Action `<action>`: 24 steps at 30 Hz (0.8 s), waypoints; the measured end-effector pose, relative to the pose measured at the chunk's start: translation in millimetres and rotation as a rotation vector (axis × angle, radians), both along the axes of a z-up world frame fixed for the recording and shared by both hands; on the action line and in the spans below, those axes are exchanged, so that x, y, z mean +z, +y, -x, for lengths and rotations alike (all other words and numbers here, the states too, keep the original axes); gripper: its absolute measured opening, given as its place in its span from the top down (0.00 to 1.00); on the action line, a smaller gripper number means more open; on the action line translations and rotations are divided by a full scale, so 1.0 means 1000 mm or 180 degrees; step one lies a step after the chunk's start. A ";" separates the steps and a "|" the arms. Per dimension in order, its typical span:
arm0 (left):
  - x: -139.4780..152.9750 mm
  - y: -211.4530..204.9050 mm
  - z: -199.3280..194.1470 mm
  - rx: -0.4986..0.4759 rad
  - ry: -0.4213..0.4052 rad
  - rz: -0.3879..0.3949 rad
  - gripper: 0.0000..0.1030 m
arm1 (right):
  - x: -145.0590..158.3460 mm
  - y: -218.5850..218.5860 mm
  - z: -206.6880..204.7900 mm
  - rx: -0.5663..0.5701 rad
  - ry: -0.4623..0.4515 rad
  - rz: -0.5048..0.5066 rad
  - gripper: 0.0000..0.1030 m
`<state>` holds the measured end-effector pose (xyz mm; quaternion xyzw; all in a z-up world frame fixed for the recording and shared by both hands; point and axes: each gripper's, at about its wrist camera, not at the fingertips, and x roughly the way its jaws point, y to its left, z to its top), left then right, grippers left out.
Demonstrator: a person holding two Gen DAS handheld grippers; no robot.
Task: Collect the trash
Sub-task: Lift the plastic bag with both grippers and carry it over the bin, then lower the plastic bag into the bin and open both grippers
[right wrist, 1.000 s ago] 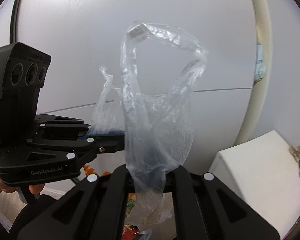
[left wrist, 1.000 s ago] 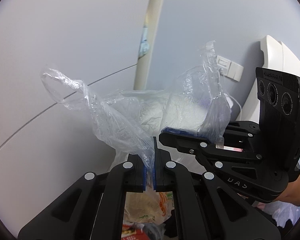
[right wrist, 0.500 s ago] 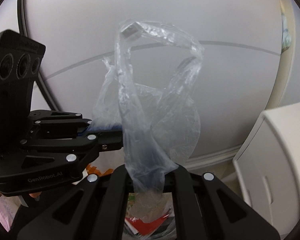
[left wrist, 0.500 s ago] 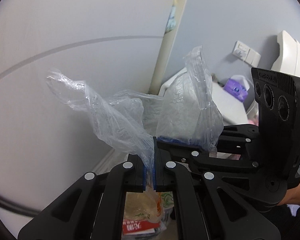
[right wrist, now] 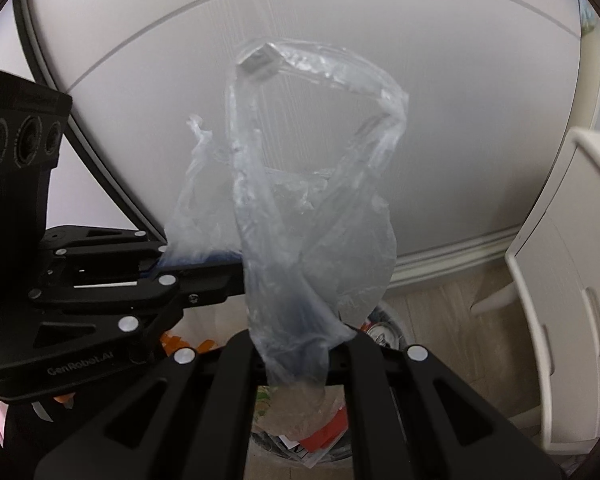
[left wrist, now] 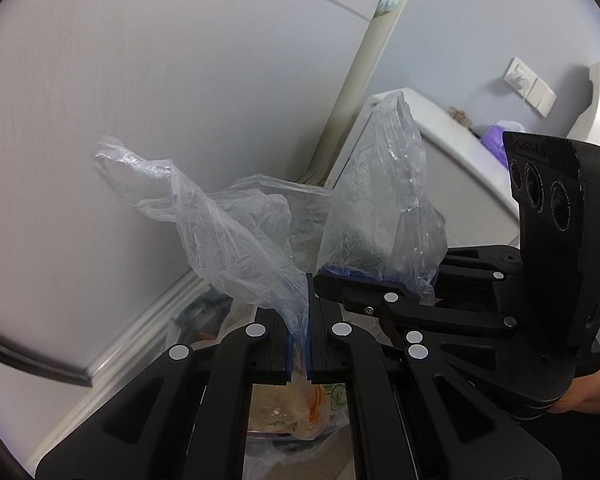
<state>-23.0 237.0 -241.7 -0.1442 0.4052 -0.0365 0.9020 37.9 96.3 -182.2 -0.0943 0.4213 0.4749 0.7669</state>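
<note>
Plainly a two-handed carry of the bag by its handles. Far left: pale wall [left wrist: 100,120] and skirting board [left wrist: 140,332], backdrop only. Next along, standing up crumpled above the jaws: one handle [left wrist: 204,216] of the clear plastic bag [left wrist: 268,208]. Gripped low, near its root, by the left gripper [left wrist: 299,312], clenched tight with film squeezed flat between the blue pads, presumably to bear weight without slipping. Below those fingers, hanging: the bag's belly with the collected trash [left wrist: 296,412], printed wrappers showing through the film. Just to the right, crossing in sideways, close beside the left fingers: the right gripper [left wrist: 340,280], likewise clamped, on the other handle [left wrist: 380,200]. Held this close together probably to draw the bag's mouth shut and keep the load from spilling.

Same arrangement in the right wrist view: left gripper [right wrist: 236,264] reaching in from the side, right gripper [right wrist: 296,344] hidden at the tips under film, handle loop [right wrist: 312,152] rising free above. Beneath, red and white packaging and what looks like a can top [right wrist: 380,332]; inside the bag or in a bin under it, cannot tell. Farthest right: white cabinet [right wrist: 560,280] on wooden floor [right wrist: 440,320], apart from the bag.
</note>
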 end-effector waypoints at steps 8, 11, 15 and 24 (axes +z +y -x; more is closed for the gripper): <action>-0.053 0.006 -0.006 0.0127 0.0319 0.0063 0.97 | -0.060 0.022 -0.011 0.0128 0.0242 0.0301 0.96; -0.074 0.004 -0.014 0.0128 0.0473 0.0087 0.97 | -0.081 0.028 -0.017 0.0182 0.0366 0.0429 0.96; -0.102 0.001 -0.024 0.0124 0.0685 0.0144 0.97 | -0.112 0.033 -0.028 0.0179 0.0501 0.0612 0.96; -0.146 -0.006 -0.034 0.0074 0.1065 0.0223 0.97 | -0.160 0.037 -0.036 0.0124 0.0806 0.1005 0.96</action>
